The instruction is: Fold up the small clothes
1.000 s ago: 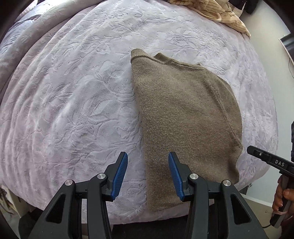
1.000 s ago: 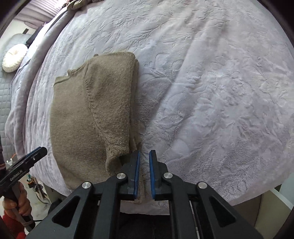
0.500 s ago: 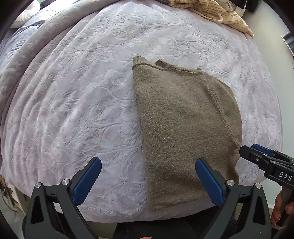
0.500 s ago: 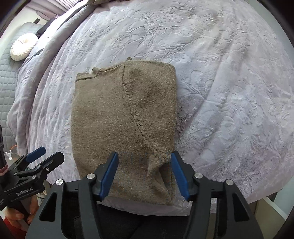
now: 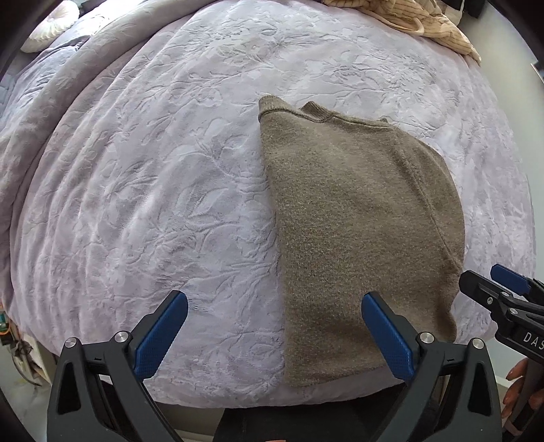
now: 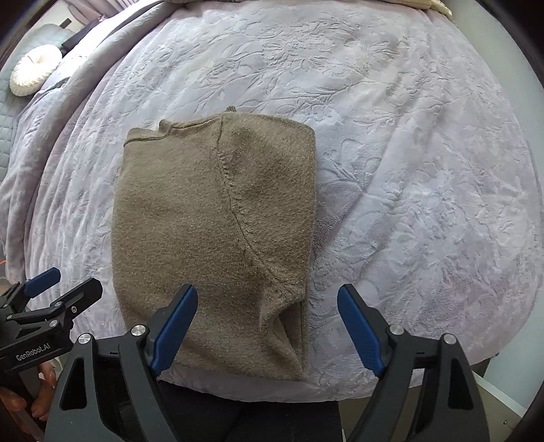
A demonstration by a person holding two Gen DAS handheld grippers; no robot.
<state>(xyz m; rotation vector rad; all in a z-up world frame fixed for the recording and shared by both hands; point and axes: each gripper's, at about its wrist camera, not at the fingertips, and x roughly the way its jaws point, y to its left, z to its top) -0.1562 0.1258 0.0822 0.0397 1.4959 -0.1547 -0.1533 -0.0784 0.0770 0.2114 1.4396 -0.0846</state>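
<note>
A lilac bedspread (image 5: 142, 190) embossed with leaves is being spread across the bed. A round white cushion (image 6: 32, 73) is being kept at its far left corner, and a striped beige cloth (image 5: 425, 20) is being left crumpled at the far edge.

A big bed (image 5: 170, 170) with a soft purple flower blanket holds a folded brown sweater (image 5: 357, 221) near its front edge and tan clothes (image 5: 425, 20) at the far edge.

Soft daylight, sharp focus, seemingly warped edges
</note>
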